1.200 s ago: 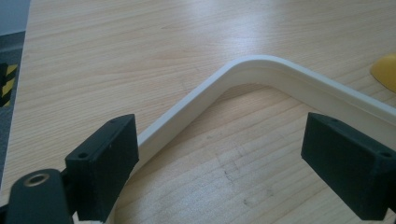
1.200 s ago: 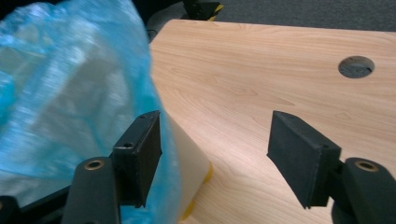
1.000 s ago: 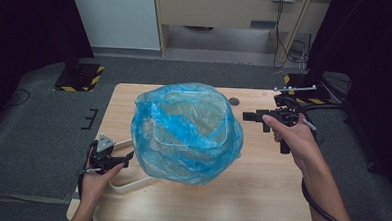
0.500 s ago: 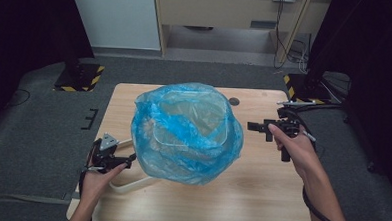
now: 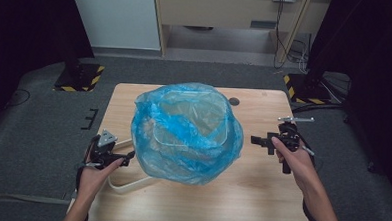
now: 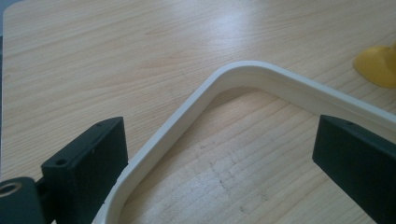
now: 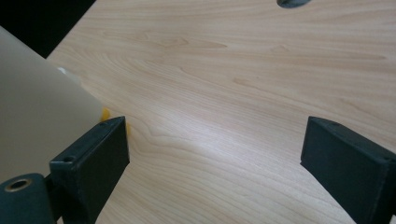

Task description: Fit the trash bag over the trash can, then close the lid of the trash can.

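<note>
A crumpled blue plastic bag [image 5: 185, 135] covers a pale bin [image 5: 191, 118] in the middle of the wooden table [image 5: 260, 193]. My left gripper [image 5: 128, 158] rests at the bag's left, open. In the left gripper view a white curved frame [image 6: 243, 74] lies on the wood and runs past the left jaw of my left gripper [image 6: 219, 140]; its jaws have just been opening and do not press on the frame. My right gripper [image 5: 260, 142] hangs low at the bag's right, pointing at it. Its jaws have just been opening, with nothing between them [image 7: 215, 135]. The bin's pale wall [image 7: 32, 107] stands beside the left jaw.
The white frame [image 5: 125, 185] reaches toward the table's front left edge. A yellow piece [image 6: 379, 65] lies beyond the frame. A small yellow bit [image 7: 106, 113] shows at the bin's foot. A grey round hole [image 5: 234, 101] sits at the far side. Cables [image 5: 309, 108] trail off the right edge.
My right hand has come down toward the table and nearer the front edge, its jaws wider apart. The left hand has stayed in place beside the bag.
</note>
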`<state>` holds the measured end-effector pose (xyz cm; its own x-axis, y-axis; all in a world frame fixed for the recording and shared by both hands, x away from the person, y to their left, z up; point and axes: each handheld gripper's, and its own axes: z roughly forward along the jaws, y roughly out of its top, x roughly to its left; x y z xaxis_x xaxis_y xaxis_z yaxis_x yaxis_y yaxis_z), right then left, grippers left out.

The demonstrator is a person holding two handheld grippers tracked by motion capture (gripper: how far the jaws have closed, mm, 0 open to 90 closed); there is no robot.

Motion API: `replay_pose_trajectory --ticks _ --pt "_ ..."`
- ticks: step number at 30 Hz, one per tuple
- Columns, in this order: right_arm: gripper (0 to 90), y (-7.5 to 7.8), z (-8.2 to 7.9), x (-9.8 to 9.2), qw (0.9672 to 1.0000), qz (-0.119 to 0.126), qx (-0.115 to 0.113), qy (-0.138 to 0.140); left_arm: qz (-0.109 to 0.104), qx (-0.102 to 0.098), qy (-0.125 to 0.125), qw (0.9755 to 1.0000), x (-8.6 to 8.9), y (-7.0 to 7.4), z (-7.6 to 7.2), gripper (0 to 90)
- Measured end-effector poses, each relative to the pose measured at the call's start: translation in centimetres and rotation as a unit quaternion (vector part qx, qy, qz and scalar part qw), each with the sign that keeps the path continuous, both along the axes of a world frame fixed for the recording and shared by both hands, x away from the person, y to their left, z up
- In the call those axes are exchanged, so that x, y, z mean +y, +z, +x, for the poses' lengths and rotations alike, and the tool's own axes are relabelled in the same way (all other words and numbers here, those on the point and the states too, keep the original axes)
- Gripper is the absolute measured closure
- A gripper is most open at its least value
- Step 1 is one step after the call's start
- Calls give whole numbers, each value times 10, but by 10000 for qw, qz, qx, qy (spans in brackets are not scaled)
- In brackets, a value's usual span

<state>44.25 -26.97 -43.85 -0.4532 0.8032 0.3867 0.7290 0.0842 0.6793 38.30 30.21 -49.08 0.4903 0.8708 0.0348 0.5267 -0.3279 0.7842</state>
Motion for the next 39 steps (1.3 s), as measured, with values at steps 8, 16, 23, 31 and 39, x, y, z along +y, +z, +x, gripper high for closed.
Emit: replay_pose_trajectory --ticks 8,16,23,31,39 --pt "82 -31 -4 -7 9999 68 140 -67 71 -32 54 10000 6 2 5 35" --pt "82 -54 -8 -12 9995 134 234 -141 177 -36 118 9998 13 3 10 36" --pt "82 -69 -12 -17 9994 144 234 -189 247 -70 190 9995 22 7 14 37" --pt "82 -81 -15 -21 9992 157 279 -246 316 -2 286 9991 34 3 23 42" --pt "82 -90 -17 -21 9991 195 247 -289 418 120 292 9986 40 -8 27 54"
